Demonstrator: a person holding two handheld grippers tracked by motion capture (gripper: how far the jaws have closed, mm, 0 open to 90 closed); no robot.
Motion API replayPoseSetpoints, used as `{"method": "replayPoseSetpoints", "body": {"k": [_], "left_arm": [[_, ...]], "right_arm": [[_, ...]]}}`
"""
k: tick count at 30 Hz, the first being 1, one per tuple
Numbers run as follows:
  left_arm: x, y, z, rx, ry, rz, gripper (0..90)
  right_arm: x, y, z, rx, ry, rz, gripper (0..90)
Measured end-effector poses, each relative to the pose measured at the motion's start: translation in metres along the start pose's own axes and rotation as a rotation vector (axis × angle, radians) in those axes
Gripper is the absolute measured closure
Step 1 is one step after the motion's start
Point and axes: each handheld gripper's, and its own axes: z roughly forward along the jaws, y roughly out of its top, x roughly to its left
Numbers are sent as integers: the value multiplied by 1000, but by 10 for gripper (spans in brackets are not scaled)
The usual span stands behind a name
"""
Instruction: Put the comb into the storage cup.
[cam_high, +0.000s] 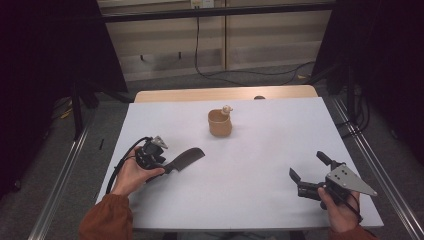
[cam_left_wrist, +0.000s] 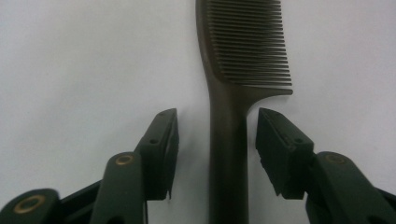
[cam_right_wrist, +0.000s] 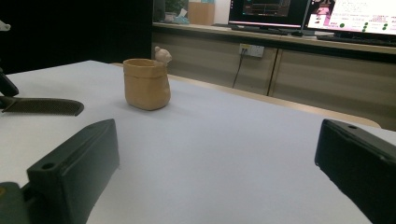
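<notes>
A dark brown comb (cam_high: 189, 157) lies flat on the white table sheet at the left. My left gripper (cam_high: 169, 166) is open, its jaws on either side of the comb's handle (cam_left_wrist: 229, 154) with a gap on each side. The comb's teeth (cam_left_wrist: 252, 42) point away from me in the left gripper view. A tan cup (cam_high: 220, 123) with a small figure on its rim stands upright mid-table, also seen as the cup (cam_right_wrist: 146, 83) in the right gripper view. My right gripper (cam_high: 308, 167) is open wide at the front right, with nothing between its jaws.
The white sheet (cam_high: 260, 150) covers most of a wooden table (cam_high: 225, 93). Metal rails run along both sides on the floor. Cables lie on the floor behind. Monitors (cam_right_wrist: 322, 16) stand on a bench far behind.
</notes>
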Motion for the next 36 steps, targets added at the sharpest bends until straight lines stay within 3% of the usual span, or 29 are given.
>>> {"method": "replayPoseSetpoints", "body": {"k": [4,9,11,13,19,24,36], "left_arm": [[0,1,1,14,-2,-10,530],[-1,5,2,52,6,13,576],[-1,6,2,53,1,14,594],[-2,6,3,39,2,-15,598],[-3,9,4,76,9,-6,618],[0,8,4,69,-5,-17,658],[-1,11,4,86,0,22,726]], "right_arm": [[0,0,0,3,1,-2,0],[1,0,0,-3,0,-1,0],[0,0,0,-2,-1,-2,0],[0,0,0,-2,-1,-3,0],[1,0,0,-4,-2,-7,0],[1,0,0,-2,1,-8,0],[1,0,0,-3,6,-8,0]]}}
